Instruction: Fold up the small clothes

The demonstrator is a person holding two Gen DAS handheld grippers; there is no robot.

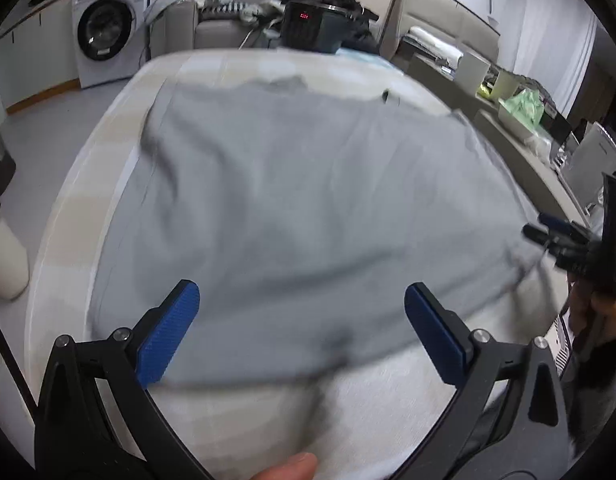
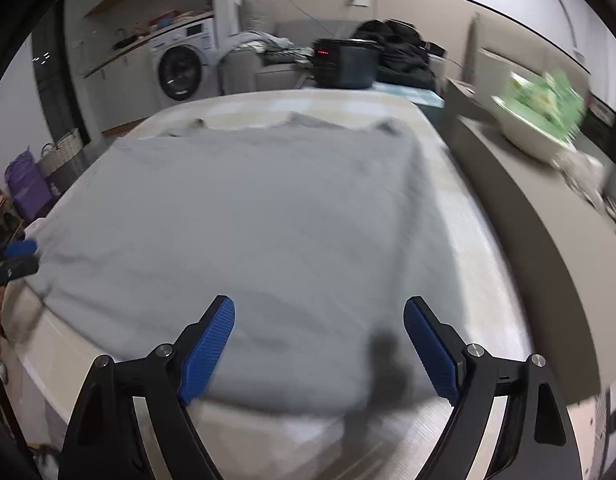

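A grey garment lies spread flat over a pale table, with a few soft creases. My left gripper hovers open over the garment's near edge, and nothing sits between its blue pads. My right gripper is open as well, above the near right corner of the cloth. In the left wrist view the right gripper shows at the garment's right side, held by a hand. The left gripper appears at the cloth's left edge in the right wrist view. Both pictures are motion-blurred.
A dark appliance with a red display stands beyond the table's far end. A washing machine is at the back left. A grey counter with a white bowl of green items runs along the right. Baskets stand on the floor at left.
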